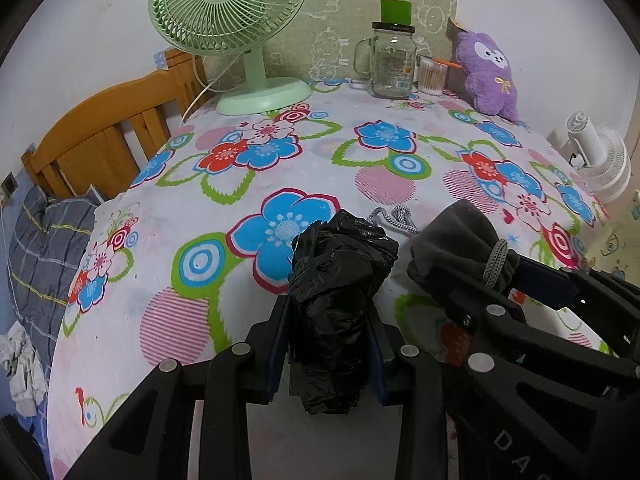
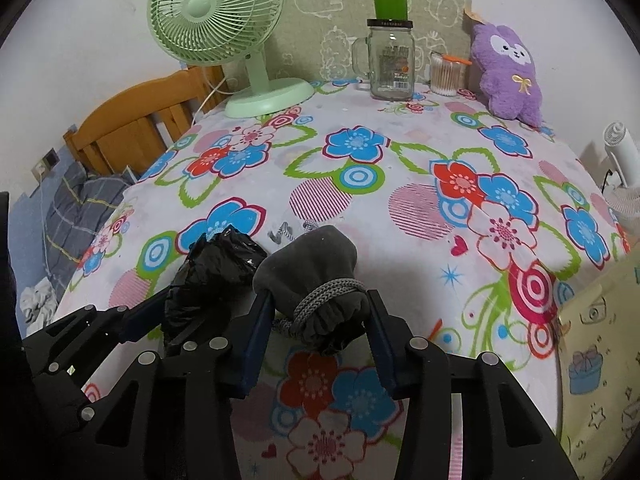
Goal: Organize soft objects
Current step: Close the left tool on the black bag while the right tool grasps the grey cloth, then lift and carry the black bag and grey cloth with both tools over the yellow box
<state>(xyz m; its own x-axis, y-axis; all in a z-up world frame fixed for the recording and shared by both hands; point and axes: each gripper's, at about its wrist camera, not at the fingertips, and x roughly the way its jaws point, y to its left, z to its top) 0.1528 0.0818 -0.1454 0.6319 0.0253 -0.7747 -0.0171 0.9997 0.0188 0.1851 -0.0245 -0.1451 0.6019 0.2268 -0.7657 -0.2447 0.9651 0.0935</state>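
A crumpled black plastic bag (image 1: 340, 272) is clamped between the pads of my left gripper (image 1: 328, 314), just above the flowered tablecloth (image 1: 360, 152). Right beside it, my right gripper (image 2: 318, 310) is shut on a grey drawstring pouch (image 2: 312, 264), with its knitted cord (image 2: 320, 296) wrapped round the neck. The right wrist view shows the bag (image 2: 216, 276) and left gripper (image 2: 168, 316) close on the left, the two bundles almost touching. In the left wrist view, the pouch (image 1: 460, 240) and the right gripper (image 1: 492, 286) are on the right. A purple plush toy (image 2: 508, 76) leans on the wall at the far right.
At the back stand a green desk fan (image 1: 236, 32), a glass jar (image 1: 392, 64) with a green cup on top, and a tub of cotton swabs (image 1: 432, 76). A wooden headboard (image 1: 104, 132) and bedding lie left of the table. A white fan (image 1: 600, 156) stands to the right.
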